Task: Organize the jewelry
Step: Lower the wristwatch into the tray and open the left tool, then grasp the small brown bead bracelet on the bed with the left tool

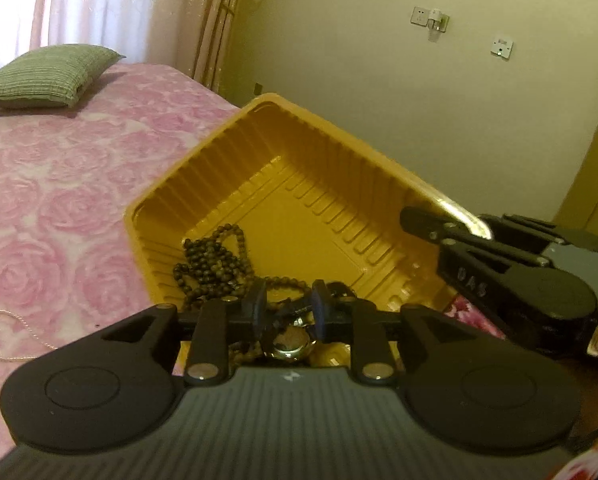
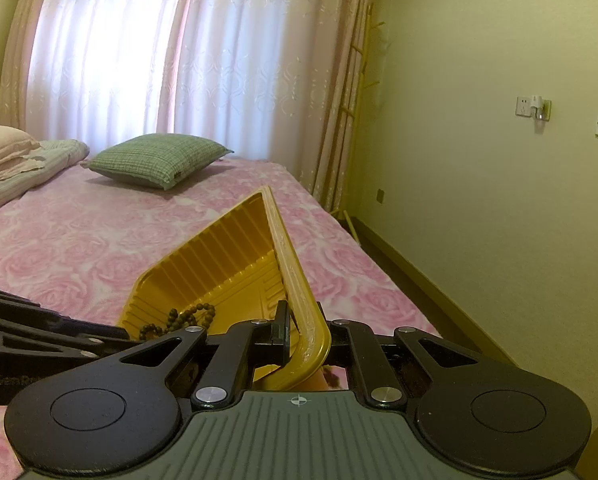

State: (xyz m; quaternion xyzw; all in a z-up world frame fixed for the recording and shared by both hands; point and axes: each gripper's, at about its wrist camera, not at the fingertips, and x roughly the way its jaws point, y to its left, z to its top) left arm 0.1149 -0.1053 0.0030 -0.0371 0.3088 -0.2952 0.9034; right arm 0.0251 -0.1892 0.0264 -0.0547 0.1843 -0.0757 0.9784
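Pink bed [image 1: 59,200] below, my right tongs [image 2: 299,344] pinch the tilted yellow tray [image 1: 299,184] rim; left tongs [image 1: 287,312], slightly spread, straddle a watch [image 1: 291,342] near the beads [image 1: 215,260]. Next, I'd let it drop inside.

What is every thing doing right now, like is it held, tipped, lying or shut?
Yellow tray: tipped up, its rim pinched by the right tongs.
Right tongs: shut on the tray rim.
Left tongs: slightly apart, a watch between them.
Watch: between the left tongs, over the tray.
Dark bead necklace: piled in the tray's low corner.
Pearl string: lying on the bed.
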